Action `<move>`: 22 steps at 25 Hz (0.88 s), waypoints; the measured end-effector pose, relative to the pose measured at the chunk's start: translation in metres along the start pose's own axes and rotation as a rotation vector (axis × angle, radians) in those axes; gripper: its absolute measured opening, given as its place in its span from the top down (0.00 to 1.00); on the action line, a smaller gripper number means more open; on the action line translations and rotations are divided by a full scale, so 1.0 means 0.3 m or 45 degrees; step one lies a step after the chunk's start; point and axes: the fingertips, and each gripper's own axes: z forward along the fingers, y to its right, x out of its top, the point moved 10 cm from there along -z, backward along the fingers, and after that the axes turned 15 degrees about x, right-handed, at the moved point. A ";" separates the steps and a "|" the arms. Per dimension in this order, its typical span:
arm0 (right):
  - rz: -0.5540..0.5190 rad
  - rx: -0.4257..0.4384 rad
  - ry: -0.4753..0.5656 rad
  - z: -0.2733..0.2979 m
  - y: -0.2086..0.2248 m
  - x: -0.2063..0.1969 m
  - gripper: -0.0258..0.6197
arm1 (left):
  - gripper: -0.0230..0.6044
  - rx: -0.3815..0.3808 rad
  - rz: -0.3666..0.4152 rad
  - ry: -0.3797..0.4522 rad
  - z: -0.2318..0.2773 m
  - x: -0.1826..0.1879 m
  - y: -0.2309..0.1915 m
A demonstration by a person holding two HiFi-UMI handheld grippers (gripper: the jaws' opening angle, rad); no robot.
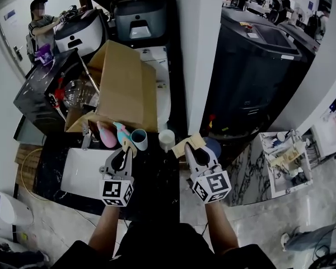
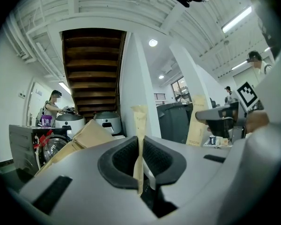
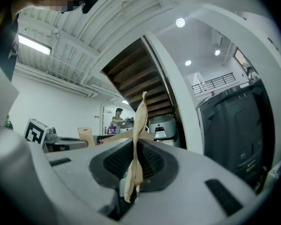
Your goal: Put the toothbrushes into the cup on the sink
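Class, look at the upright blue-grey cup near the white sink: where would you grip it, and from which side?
Probably its rim: the blue-grey cup stands upright, mouth open, so one jaw can drop inside the wall from above. The brown cardboard box behind it and the teal container at its left in the head view crowd a sideways approach.

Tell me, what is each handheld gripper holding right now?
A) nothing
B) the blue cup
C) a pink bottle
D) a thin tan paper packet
D: the left gripper pinches a tan paper packet, and the right gripper pinches a second packet.
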 end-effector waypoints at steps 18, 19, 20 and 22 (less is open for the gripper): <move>0.109 -0.076 -0.074 0.056 0.035 -0.119 0.91 | 0.92 -0.003 -0.104 -0.019 0.309 -0.061 -0.059; 0.113 -0.079 -0.080 0.060 0.036 -0.126 0.91 | 0.92 -0.006 -0.106 -0.022 0.319 -0.070 -0.061; 0.118 -0.083 -0.085 0.064 0.038 -0.133 0.91 | 0.92 -0.010 -0.106 -0.026 0.329 -0.080 -0.061; 0.124 -0.088 -0.095 0.074 0.040 -0.144 0.91 | 0.92 -0.018 -0.106 -0.036 0.347 -0.101 -0.063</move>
